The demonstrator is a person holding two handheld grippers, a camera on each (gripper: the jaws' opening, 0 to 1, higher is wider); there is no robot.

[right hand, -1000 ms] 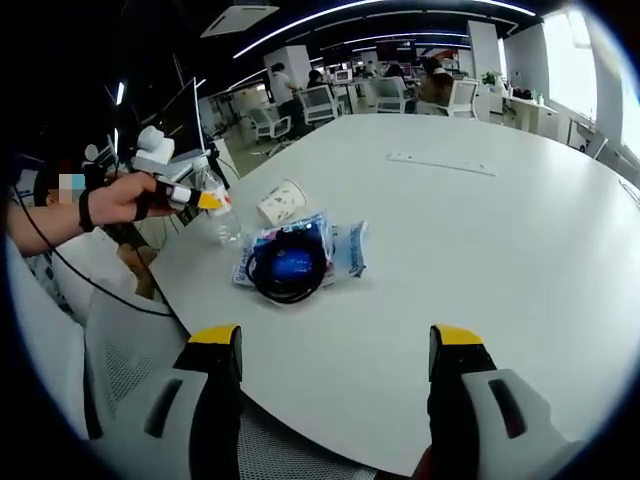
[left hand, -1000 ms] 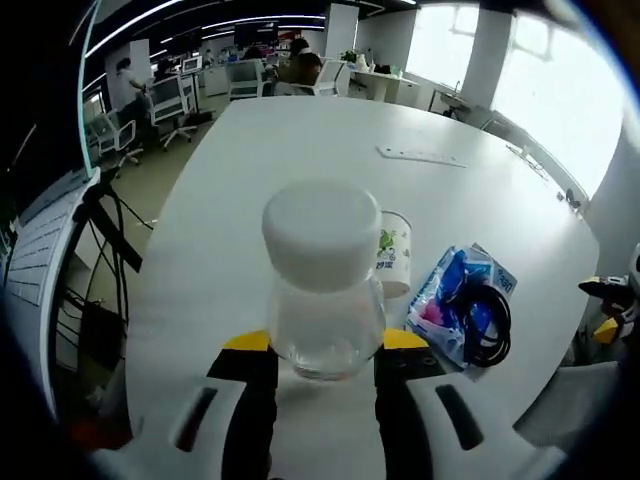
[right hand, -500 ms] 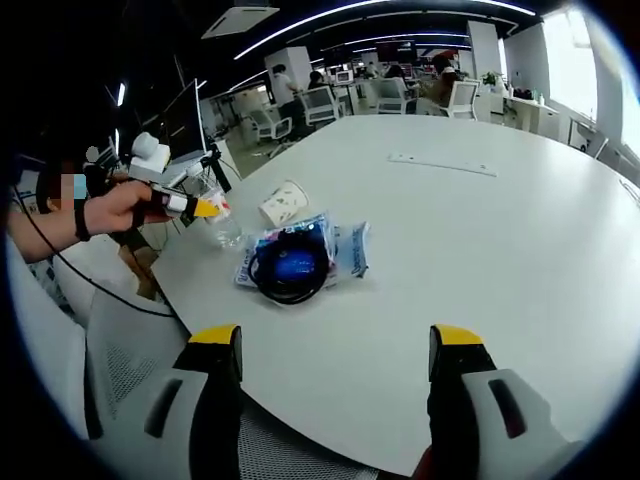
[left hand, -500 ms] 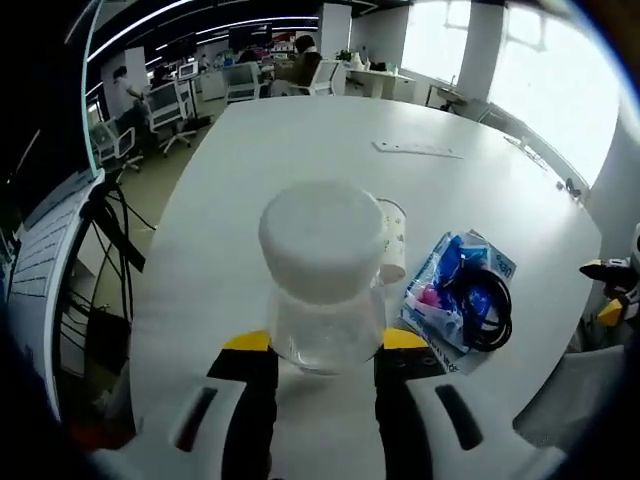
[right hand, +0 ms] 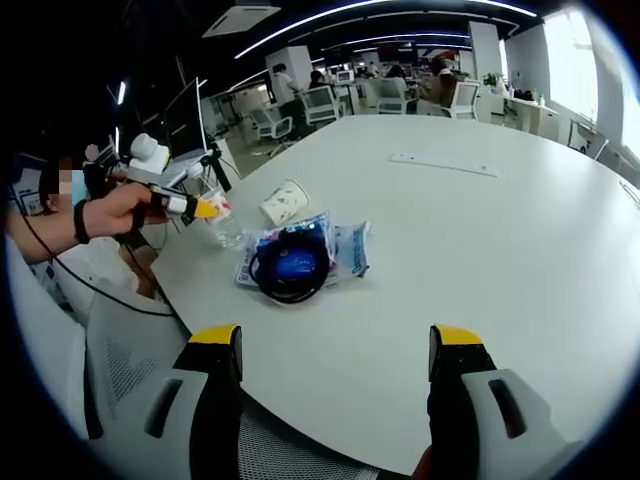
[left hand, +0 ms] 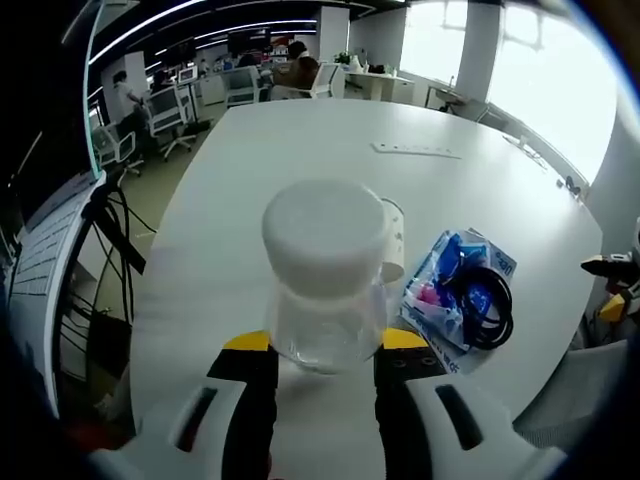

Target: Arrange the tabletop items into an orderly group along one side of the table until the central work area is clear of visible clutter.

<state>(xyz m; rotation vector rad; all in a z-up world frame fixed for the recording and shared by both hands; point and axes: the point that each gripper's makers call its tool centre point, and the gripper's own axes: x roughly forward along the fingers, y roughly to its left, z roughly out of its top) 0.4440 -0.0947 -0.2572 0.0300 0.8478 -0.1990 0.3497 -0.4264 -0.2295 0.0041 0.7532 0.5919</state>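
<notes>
Between the left tongs (left hand: 322, 352), in the left gripper view, a clear bottle (left hand: 326, 285) with a white cap sits pinched at its base over the white bench (left hand: 300, 140). Right of them lie a paper cup (left hand: 394, 240) and a blue packet (left hand: 450, 290) under a black cable coil (left hand: 490, 310).

Ahead of the right tongs (right hand: 328, 345), which stand spread above the bench edge in the right gripper view, lie the packet and coil, the cup beyond; far left, a hand (right hand: 110, 215) holds the left tongs on the bottle.

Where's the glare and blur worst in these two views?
Left gripper view: the windows at upper right are blown out, and the white-capped clear bottle between the jaws is soft from closeness. Right gripper view: a window at the top right clips to white, the white table shows only mild sheen, and fisheye bending curves the table edge and ceiling lights.
</notes>
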